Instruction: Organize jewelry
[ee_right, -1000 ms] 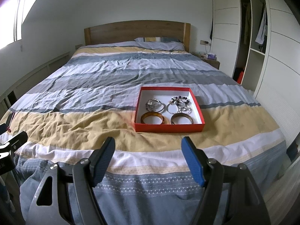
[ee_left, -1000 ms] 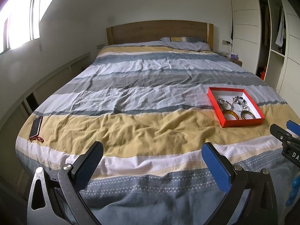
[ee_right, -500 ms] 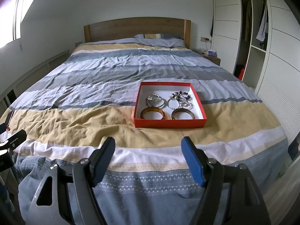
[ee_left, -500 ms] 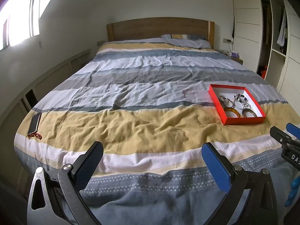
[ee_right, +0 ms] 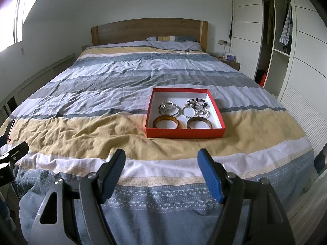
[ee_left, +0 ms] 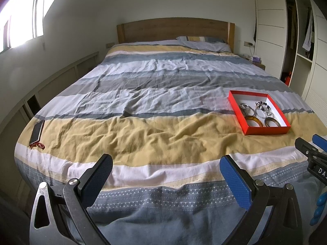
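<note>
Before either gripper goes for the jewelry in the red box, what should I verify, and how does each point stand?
1. Left gripper open, holding nothing: ok.
2. Right gripper open, holding nothing: ok.
3. Red box flat on the bed, uncovered: ok.
4. Amber bangle and dark bangle lie apart: ok.
5. Silver pieces and beaded bracelets untangled: cannot tell.
6. Phone far from box: ok.

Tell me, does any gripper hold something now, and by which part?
Nothing is held. The left gripper and the right gripper are both open and empty.

Bangles, bracelets (ee_right: 185,113) in red box (ee_right: 185,133)
</note>
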`<action>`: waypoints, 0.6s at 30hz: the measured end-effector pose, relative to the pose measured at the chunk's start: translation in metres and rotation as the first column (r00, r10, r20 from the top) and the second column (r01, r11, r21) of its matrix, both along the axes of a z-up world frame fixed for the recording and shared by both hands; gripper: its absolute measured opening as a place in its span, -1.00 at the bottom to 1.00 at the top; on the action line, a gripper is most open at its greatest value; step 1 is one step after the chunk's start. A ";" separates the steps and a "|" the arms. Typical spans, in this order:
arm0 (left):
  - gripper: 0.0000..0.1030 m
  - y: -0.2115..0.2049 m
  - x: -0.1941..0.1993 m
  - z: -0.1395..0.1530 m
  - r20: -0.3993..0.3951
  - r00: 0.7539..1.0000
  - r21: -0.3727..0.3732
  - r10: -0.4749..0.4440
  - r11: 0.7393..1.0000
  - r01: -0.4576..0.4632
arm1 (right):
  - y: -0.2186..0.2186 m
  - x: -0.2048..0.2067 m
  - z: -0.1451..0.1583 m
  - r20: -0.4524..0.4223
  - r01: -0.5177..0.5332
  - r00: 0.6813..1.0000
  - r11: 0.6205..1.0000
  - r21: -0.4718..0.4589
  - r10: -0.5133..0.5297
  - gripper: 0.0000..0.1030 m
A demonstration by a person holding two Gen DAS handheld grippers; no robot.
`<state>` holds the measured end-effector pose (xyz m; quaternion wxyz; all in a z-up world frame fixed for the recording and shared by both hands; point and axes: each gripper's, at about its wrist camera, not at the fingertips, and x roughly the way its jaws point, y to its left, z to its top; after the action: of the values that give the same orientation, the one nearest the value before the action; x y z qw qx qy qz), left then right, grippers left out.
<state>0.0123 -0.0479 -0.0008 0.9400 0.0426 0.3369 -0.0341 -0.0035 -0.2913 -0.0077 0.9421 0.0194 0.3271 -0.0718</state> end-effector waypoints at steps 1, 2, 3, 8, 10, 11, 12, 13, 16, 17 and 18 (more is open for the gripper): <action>0.99 0.000 0.000 0.000 0.000 1.000 0.000 0.000 1.000 0.000 | 0.000 0.000 0.000 0.000 0.000 1.000 1.000 0.000 0.000 0.39; 0.99 0.000 0.000 0.000 0.000 1.000 0.001 -0.001 1.000 0.001 | 0.000 0.000 0.000 0.000 0.000 1.000 1.000 0.000 0.000 0.39; 0.99 0.000 0.000 0.000 -0.001 1.000 0.001 -0.001 1.000 0.001 | 0.000 0.000 0.000 -0.001 0.000 1.000 1.000 0.000 0.000 0.39; 0.99 -0.001 -0.001 -0.004 -0.008 1.000 -0.001 0.000 1.000 0.000 | 0.000 0.000 0.000 -0.001 0.000 1.000 1.000 0.000 0.000 0.39; 0.99 -0.002 -0.001 -0.004 -0.010 1.000 -0.003 0.001 1.000 -0.001 | 0.000 0.000 0.000 -0.001 0.001 1.000 1.000 0.001 -0.001 0.39; 0.99 -0.002 -0.001 -0.004 -0.011 1.000 -0.004 0.001 1.000 -0.001 | 0.000 0.000 -0.001 -0.001 0.001 1.000 1.000 0.001 -0.001 0.39; 0.99 -0.001 -0.001 -0.004 -0.011 1.000 -0.004 0.001 1.000 -0.001 | -0.001 0.000 0.000 -0.001 0.000 1.000 1.000 0.000 0.000 0.39; 0.99 -0.002 -0.001 -0.005 -0.013 1.000 -0.006 0.000 1.000 -0.001 | 0.000 0.000 0.000 -0.001 0.000 1.000 1.000 0.000 0.000 0.39; 0.99 -0.002 0.000 -0.005 -0.017 1.000 -0.009 0.000 1.000 0.000 | 0.000 0.000 0.000 -0.001 0.000 1.000 1.000 0.000 0.000 0.39; 0.99 -0.003 0.000 -0.005 -0.018 1.000 -0.010 0.000 1.000 0.000 | -0.001 0.000 -0.001 0.000 0.000 1.000 1.000 0.000 0.000 0.39; 0.99 -0.002 0.000 -0.005 -0.016 1.000 -0.009 0.000 1.000 0.000 | 0.000 0.000 -0.001 0.000 0.000 1.000 1.000 -0.001 0.000 0.39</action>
<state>0.0126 -0.0501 -0.0058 0.9373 0.0380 0.3445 -0.0361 -0.0036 -0.2913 -0.0090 0.9420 0.0189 0.3272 -0.0718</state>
